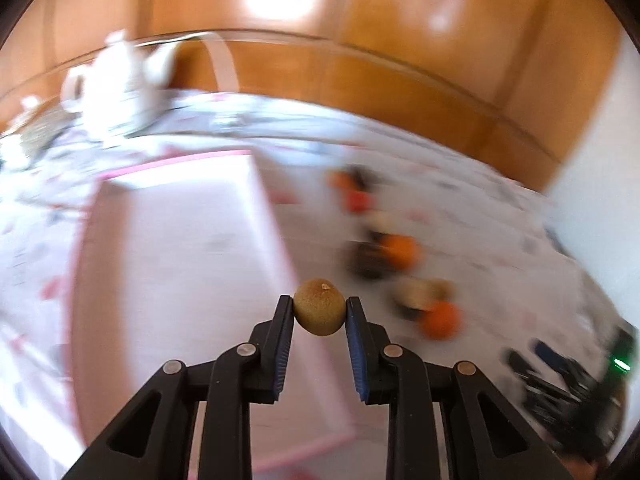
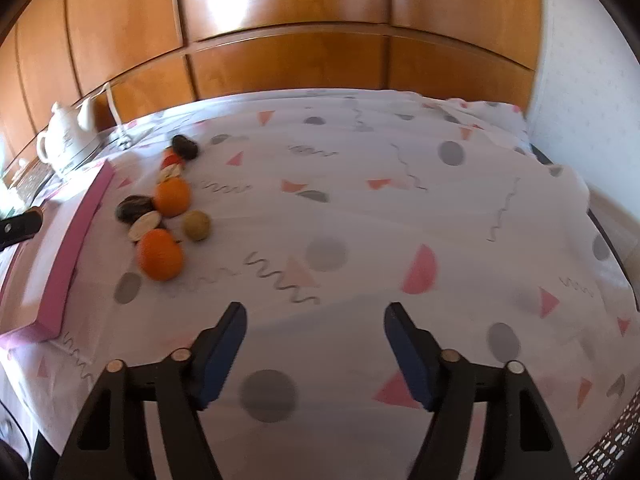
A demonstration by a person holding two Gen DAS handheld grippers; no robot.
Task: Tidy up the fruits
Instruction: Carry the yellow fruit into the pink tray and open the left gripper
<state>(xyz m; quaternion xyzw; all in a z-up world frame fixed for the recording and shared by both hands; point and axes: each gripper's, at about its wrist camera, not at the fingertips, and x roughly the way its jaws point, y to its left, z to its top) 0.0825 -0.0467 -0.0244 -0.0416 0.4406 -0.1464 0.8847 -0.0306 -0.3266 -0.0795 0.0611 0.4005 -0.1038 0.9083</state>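
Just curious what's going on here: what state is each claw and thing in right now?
Left claw: shut on kiwi, held above the pink box.
Right claw: open, holding nothing.
Pink box: lid off, nothing visible inside.
Oranges: loose on the tablecloth.
Teapot: upright, lidded.

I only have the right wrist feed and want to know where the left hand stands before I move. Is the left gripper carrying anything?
Observer: Yes. The left gripper is shut on a kiwi, pinched between its blue pads.
Operator: Where is it holding that kiwi?
Observer: Above the near right part of the pink tray, by its right rim; the view is motion-blurred.
Operator: Anything already in the tray? I see only its side wall.
Observer: The tray floor that shows looks bare, though the blur could hide something small.
Operator: My right gripper is open over the tablecloth, then.
Observer: Agreed; the left view shows it only as a dark blur at the right edge.
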